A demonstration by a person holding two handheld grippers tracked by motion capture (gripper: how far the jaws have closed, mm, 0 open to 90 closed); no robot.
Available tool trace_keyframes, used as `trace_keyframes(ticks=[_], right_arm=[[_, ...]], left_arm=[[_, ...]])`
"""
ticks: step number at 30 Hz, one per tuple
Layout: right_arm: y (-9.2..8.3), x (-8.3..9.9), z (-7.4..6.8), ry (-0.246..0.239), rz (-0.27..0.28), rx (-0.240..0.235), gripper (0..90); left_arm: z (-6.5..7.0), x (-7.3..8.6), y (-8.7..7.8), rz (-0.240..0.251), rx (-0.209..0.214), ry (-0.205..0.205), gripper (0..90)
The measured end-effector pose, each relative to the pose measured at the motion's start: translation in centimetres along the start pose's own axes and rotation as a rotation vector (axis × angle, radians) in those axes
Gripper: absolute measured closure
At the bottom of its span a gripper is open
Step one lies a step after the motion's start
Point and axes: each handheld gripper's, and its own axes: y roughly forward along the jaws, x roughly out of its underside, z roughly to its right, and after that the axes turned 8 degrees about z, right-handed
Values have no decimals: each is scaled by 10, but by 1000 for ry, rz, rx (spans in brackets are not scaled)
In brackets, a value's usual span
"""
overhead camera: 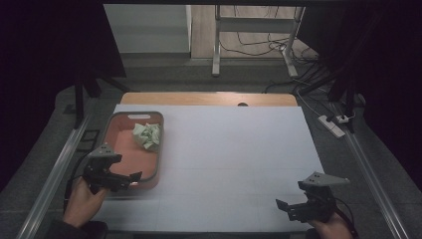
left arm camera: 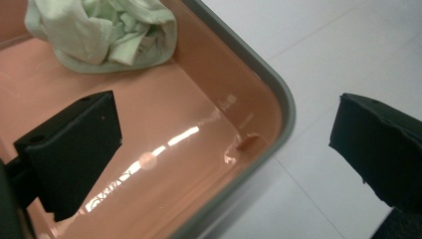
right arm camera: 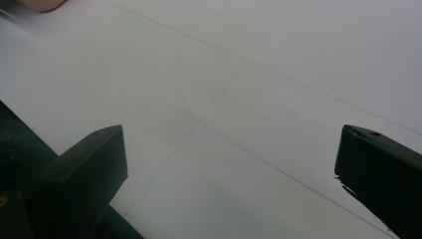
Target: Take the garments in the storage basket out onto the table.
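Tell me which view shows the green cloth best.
Left gripper view: the cloth is close, crumpled against the tub's wall, folds clear, top cropped. High view shows it whole but small, in the tub's far right part. Right gripper view looks at bare table.

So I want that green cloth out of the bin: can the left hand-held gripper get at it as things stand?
Probably yes. The left hand-held gripper is open at the bin's near corner, the cloth lies uncovered farther inside, and nothing lies between them.

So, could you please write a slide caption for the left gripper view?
Open left tool straddling the corner rim of the pink tub, crumpled green cloth inside.
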Motion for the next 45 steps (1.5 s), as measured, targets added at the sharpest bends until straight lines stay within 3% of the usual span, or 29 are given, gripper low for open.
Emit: trace_keyframes(ticks=[5,15,27,45], right_arm=[[0,0,0,-1,-2,0,0],[1,0,0,-1,-7,-2,0],[1,0,0,-2,-10,-2,0],[1,0,0,-4,-18,-6,0]], left_arm=[[-8,-8,7,-18,8,-9,11],[-28,-24,30,-73,-42,13,15],[-47,-49,62,-126,-59,32,15],[-79,-72,108,-200,-81,-12,15]])
